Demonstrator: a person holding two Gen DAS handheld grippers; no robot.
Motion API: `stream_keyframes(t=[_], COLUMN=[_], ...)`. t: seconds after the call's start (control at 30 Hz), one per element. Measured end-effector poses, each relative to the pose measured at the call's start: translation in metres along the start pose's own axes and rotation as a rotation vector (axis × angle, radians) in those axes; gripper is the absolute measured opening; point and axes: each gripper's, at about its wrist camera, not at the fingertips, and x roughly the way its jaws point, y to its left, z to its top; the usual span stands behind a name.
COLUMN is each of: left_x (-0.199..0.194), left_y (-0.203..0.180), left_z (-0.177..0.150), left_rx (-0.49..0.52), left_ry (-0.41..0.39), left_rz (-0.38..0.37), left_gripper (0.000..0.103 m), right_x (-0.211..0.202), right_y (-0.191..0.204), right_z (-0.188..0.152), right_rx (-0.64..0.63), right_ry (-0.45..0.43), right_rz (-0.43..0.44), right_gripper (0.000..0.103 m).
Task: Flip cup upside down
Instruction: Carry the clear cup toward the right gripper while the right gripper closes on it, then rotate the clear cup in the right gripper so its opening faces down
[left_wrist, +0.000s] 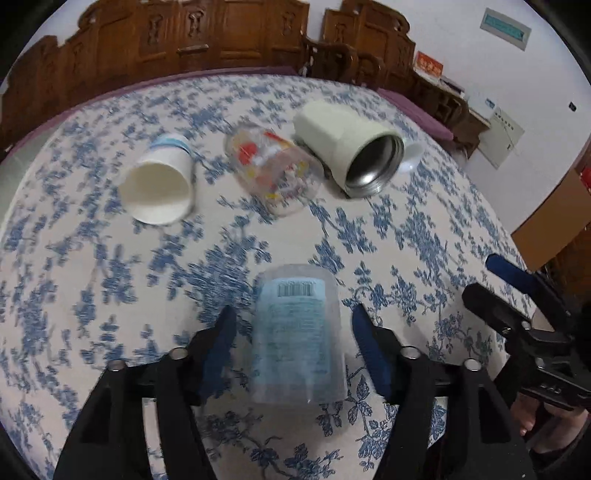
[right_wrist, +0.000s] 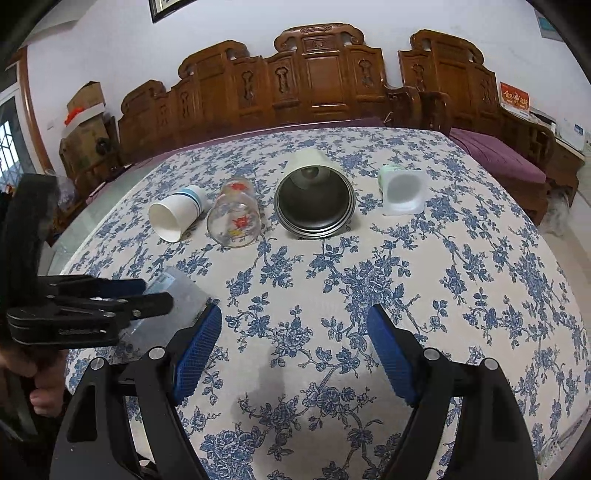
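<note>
A clear plastic cup with a pale blue barcode label stands upside down on the floral tablecloth, between the open jaws of my left gripper; the blue pads stand clear of its sides. The same cup shows at the left of the right wrist view, partly hidden by the left gripper. My right gripper is open and empty above bare cloth near the front. It also shows at the right edge of the left wrist view.
Lying on their sides in a row at the back: a white paper cup, a printed glass, a cream steel-lined mug and a small white-green cup. Carved wooden benches stand beyond the table's far edge.
</note>
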Motion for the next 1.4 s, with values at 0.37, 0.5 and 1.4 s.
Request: stream_keyframes(t=[0.37, 0.5, 1.4], left_x=[-0.087, -0.104, -0.103], left_y=[0.03, 0.047, 0.098], left_z=[-0.006, -0.013, -0.03], left_rx=[-0.015, -0.037, -0.111], left_ry=[-0.226, -0.27, -0.294], left_rz=[0.182, 0.24, 0.246], left_gripper=[0.095, 0.095, 0.095], right_x=[-0.005, 0.003, 0.122], right_y=[0.04, 0.058, 0.089], right_z=[0.023, 0.029, 0.027], right_rx=[-0.042, -0.049, 0.269], right_ry=[-0.009, 0.012, 0.433], right_rz=[0.061, 0.089, 0.191], right_gripper=[0.083, 0.083, 0.076])
